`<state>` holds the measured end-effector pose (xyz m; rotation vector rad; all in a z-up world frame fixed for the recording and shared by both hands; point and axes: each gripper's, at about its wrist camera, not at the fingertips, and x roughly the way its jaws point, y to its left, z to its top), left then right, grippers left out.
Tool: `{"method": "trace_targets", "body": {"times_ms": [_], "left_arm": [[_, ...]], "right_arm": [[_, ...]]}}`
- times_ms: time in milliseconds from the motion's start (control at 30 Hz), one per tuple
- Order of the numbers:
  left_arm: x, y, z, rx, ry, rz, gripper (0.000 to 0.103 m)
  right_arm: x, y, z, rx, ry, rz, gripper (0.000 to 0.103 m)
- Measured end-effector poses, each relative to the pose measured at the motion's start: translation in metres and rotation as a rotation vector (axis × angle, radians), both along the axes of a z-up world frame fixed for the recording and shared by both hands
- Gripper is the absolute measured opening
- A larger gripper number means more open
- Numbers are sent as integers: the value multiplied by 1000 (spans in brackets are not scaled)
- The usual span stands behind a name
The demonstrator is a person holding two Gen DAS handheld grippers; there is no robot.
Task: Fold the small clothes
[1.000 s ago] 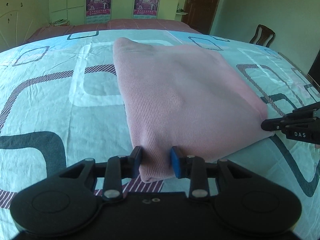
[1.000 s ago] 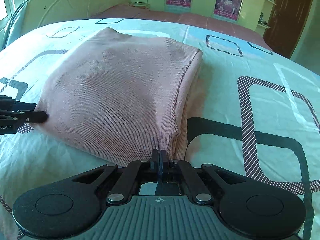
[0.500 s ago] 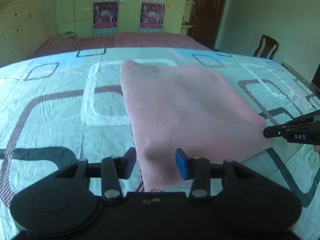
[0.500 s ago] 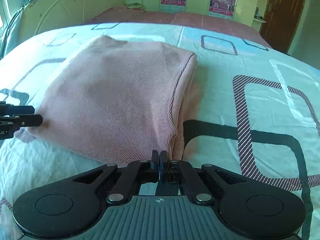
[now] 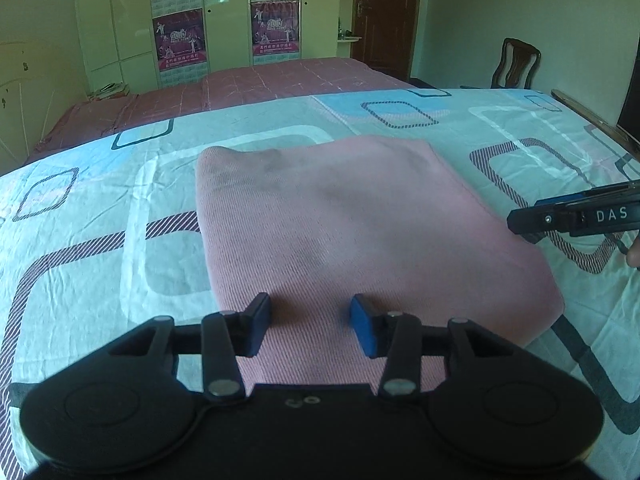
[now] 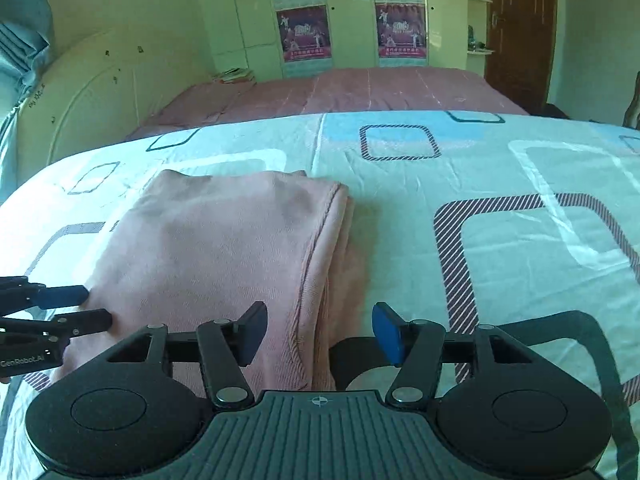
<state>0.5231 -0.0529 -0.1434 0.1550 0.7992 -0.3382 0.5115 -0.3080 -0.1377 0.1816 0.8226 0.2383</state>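
while both tools tilt down toward the bed sheet [image 5: 100,216], the left gripper [image 5: 310,322] has just narrowed slightly, parted over the folded pink garment [image 5: 352,232]. right gripper [image 6: 320,330] has just sprung apart, straddling the garment's near right corner, gripping nothing.
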Motion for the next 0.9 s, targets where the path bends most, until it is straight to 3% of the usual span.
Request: {"method": "trace_targets", "body": {"times_ms": [33,67,200,233,333,433,533,633,700,733,833,900], "left_arm": [[0,0,0,0,2,3,42],[0,0,0,-1,3,6,42],[1,-3,0,1,5,9,42],[2,-5,0,1,5,10,42],[2,-9,4,-5,4,6,39],[2,-16,6,-5,7,1,39],[5,-27,-7,45,32,-2,40],[3,-35,-5,98,28,-20,40],[1,-30,4,84,12,-7,40],[-4,-29,11,72,-19,-12,40],[-9,-33,16,111,-51,-15,45],[-3,-28,13,109,-53,40,65]], "right_arm": [[2,1,-3,11,19,12,34],[3,1,-7,17,34,23,29],[8,5,-23,31,82,83,29],[8,5,-25,20,65,107,12],[3,-2,-11,14,-5,105,9],[-3,-6,2,3,-45,126,9],[9,-5,-29,-25,63,127,9],[10,-13,-33,30,65,99,10],[6,-16,-27,33,43,89,18],[4,-20,-19,24,11,75,31],[5,-31,-10,79,-25,70,33],[15,-37,-14,107,-5,64,40]]}}
